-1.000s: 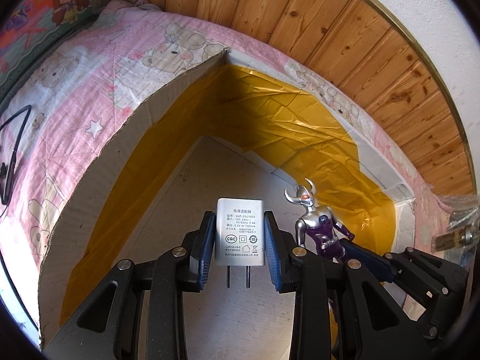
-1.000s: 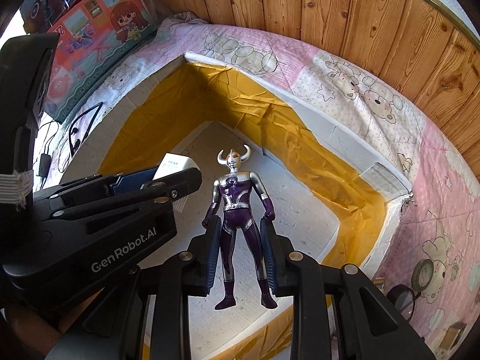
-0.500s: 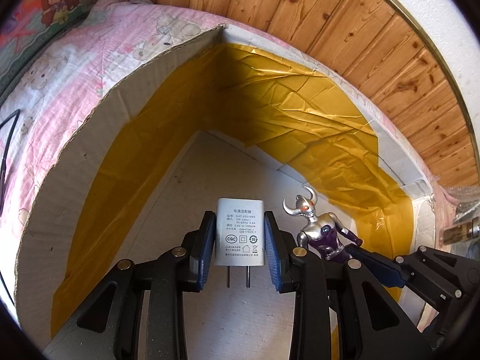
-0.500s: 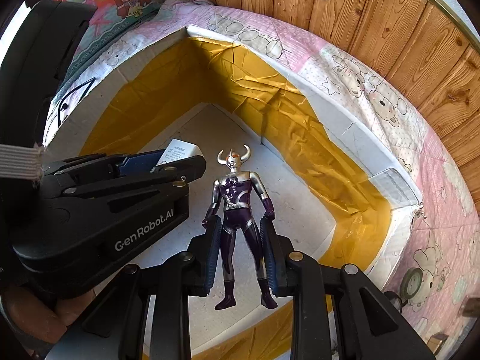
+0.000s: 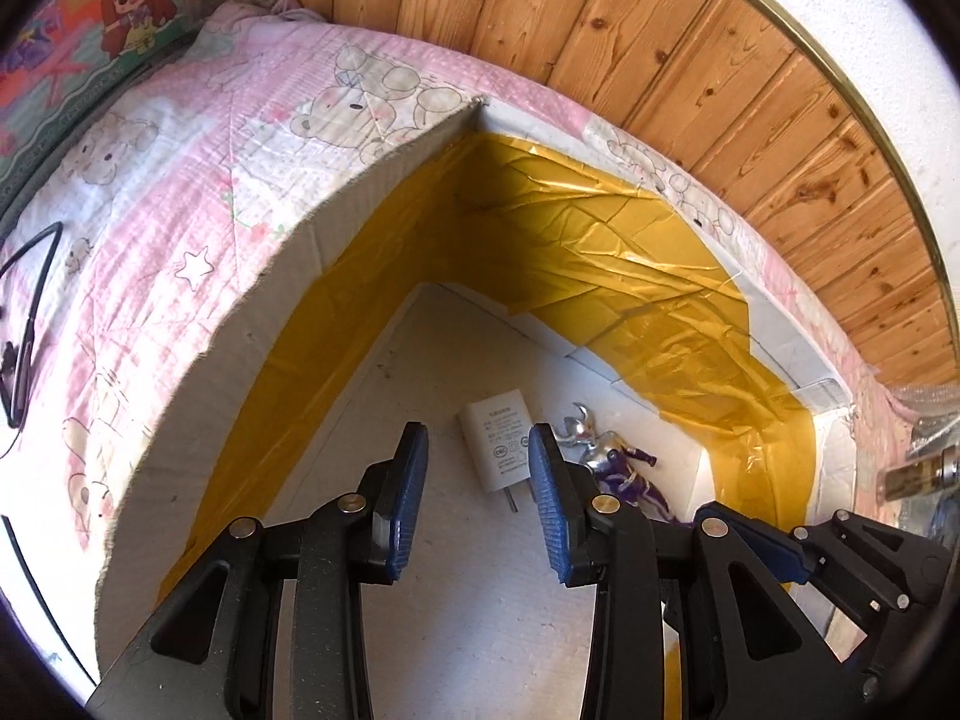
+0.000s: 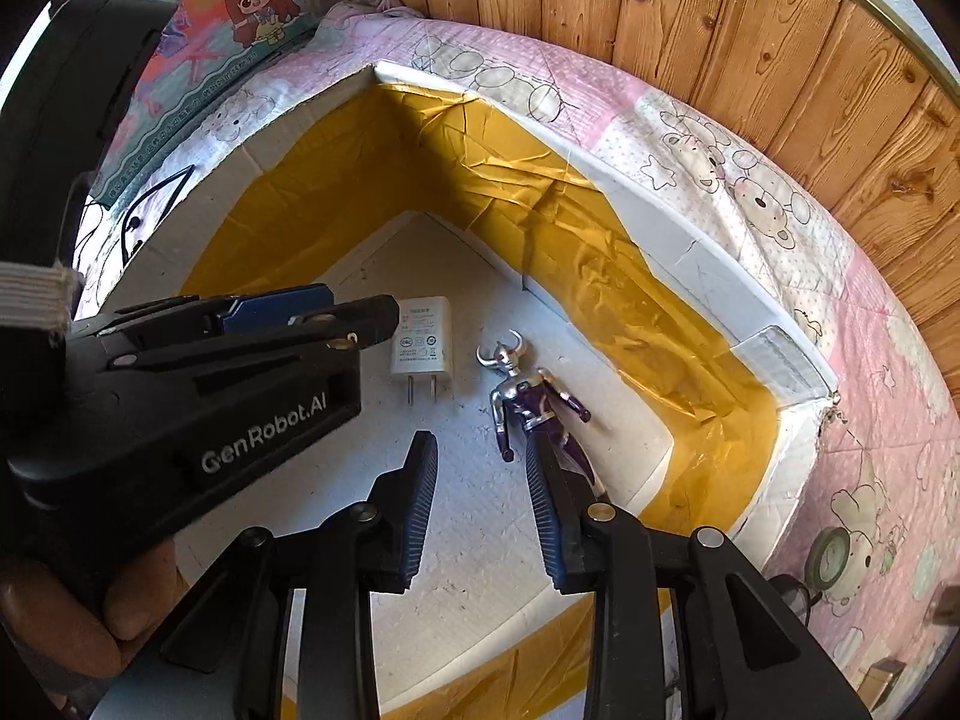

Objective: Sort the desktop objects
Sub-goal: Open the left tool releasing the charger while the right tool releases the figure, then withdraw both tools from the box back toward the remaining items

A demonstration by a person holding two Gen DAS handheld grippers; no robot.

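A white plug-in charger [image 5: 495, 450] lies flat on the floor of a white box lined with yellow tape [image 5: 336, 228], prongs toward me. Beside it a silver and purple horned toy figure [image 6: 528, 396] lies on its back. My left gripper [image 5: 477, 438] hangs above the charger, jaws opening, with nothing pressed between the blue pads. My right gripper [image 6: 478, 441] hovers over the box floor [image 6: 480, 540], jaws opening, and the figure's legs pass behind its right finger. In the right wrist view the left gripper [image 6: 360, 300] reaches in from the left next to the charger [image 6: 420, 342].
The box sits on a pink bear-print bedsheet [image 5: 180, 192] against a wooden panel wall [image 5: 660, 48]. A colourful cartoon toy box [image 6: 240, 18] lies at the back left. A black cable [image 5: 30, 300] lies on the sheet at the left. A hand [image 6: 138, 600] holds the left gripper.
Both grippers have let go: the charger and the figure, held upright before, now lie on the box floor. Both pairs of jaws stand wider.
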